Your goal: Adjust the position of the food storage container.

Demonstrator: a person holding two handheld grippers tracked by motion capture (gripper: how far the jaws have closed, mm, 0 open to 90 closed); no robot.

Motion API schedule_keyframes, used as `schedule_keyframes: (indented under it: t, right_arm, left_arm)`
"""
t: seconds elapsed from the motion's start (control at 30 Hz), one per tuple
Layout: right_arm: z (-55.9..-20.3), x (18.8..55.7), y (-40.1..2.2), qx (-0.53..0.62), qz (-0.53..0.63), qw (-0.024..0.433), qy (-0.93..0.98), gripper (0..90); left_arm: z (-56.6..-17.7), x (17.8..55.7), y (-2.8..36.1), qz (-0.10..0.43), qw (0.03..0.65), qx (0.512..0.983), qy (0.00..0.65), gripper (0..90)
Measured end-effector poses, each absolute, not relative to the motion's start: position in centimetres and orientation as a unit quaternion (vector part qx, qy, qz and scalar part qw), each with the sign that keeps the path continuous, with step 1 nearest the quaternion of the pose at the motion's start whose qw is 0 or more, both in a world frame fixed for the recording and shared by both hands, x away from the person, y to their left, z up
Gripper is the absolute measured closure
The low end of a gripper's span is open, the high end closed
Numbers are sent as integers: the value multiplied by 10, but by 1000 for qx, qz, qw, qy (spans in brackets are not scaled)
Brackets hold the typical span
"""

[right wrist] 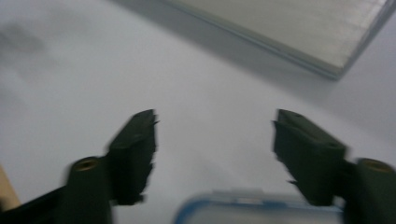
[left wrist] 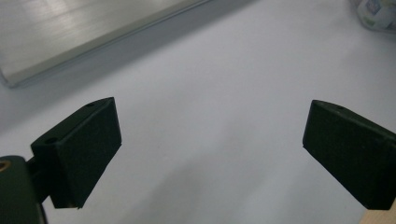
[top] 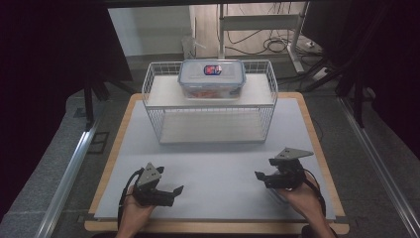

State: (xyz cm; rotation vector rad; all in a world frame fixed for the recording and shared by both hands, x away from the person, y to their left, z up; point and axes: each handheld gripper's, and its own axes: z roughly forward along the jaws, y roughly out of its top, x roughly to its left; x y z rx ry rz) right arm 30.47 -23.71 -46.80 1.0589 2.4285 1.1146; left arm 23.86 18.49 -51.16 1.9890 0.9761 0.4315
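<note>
Right gripper view | blurred | right tongs (right wrist: 212,154) apart, empty | left tongs (left wrist: 210,154) wide, empty

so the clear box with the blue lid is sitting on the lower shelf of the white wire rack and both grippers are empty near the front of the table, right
Not quite. In the high view the clear box with the blue lid sits on the upper shelf of the white wire rack, not the lower one. The rest holds: the left gripper and the right gripper are empty near the table's front.

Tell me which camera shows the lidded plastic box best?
The high view: the whole lidded plastic box sits on the white wire shelf. The right gripper view catches a blurred blue-rimmed edge; the left gripper view, possibly a corner.
</note>
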Motion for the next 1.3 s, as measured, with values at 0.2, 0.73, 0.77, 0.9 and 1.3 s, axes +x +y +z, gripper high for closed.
schedule_keyframes:
  t: [0.2,0.73,0.77,0.9,1.3]
  right_arm:
    - [-469,299,-266,383,355,142,841,706]
    - [-462,280,-342,470,345,198,788,897]
    - [-462,280,-342,470,345,198,788,897]
    - [-467,276,-355,494,330,203,778,897]
    - [-484,279,-357,511,301,168,788,898]
  left_arm:
    - [-511,236,192,171,431,792,398,47]
    - [-515,238,190,163,424,800,393,49]
    - [-515,238,190,163,424,800,393,49]
    - [-516,239,191,159,423,800,395,49]
    - [-518,239,190,154,422,802,394,48]
